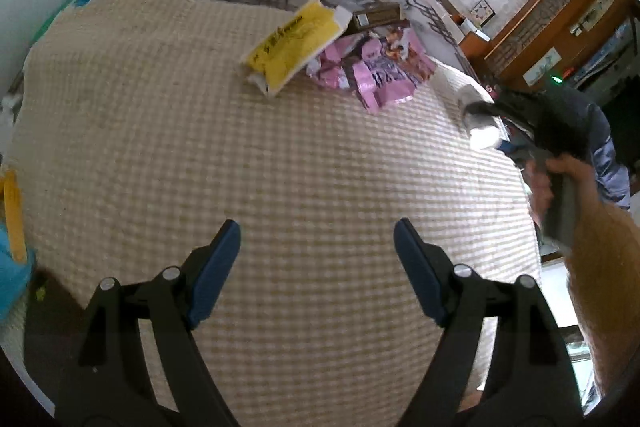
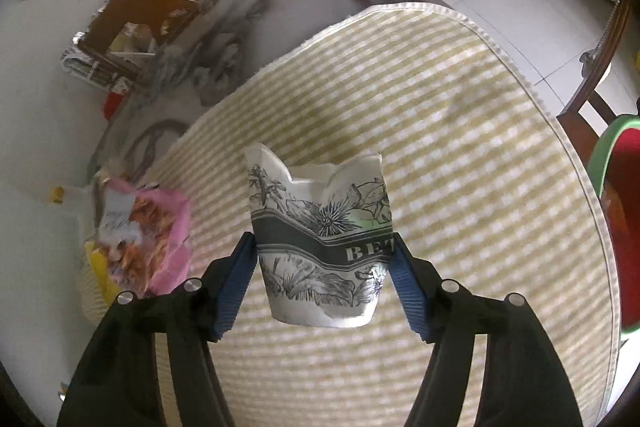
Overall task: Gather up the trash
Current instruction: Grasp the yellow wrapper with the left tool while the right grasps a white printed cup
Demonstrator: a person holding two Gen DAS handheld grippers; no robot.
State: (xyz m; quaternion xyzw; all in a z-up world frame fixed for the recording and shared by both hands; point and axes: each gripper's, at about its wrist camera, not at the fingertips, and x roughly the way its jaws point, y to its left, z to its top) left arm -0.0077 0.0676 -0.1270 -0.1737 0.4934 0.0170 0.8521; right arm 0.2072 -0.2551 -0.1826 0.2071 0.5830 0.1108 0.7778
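In our right claw (image 2: pixel 325 247) we grip a crumpled paper cup (image 2: pixel 320 239), white with black-and-grey flower drawings and a dark band lettered "BE", its rim dented and folded in, the blue pads pressing on both its sides above the yellow-and-white checked cloth (image 2: pixel 460 131) on the bench. Our left claw (image 1: pixel 317 269) hangs released and empty over the same cloth. Farther across it lie a yellow packet (image 1: pixel 294 45) and, just beside that, a pink snack wrapper (image 1: pixel 376 67).
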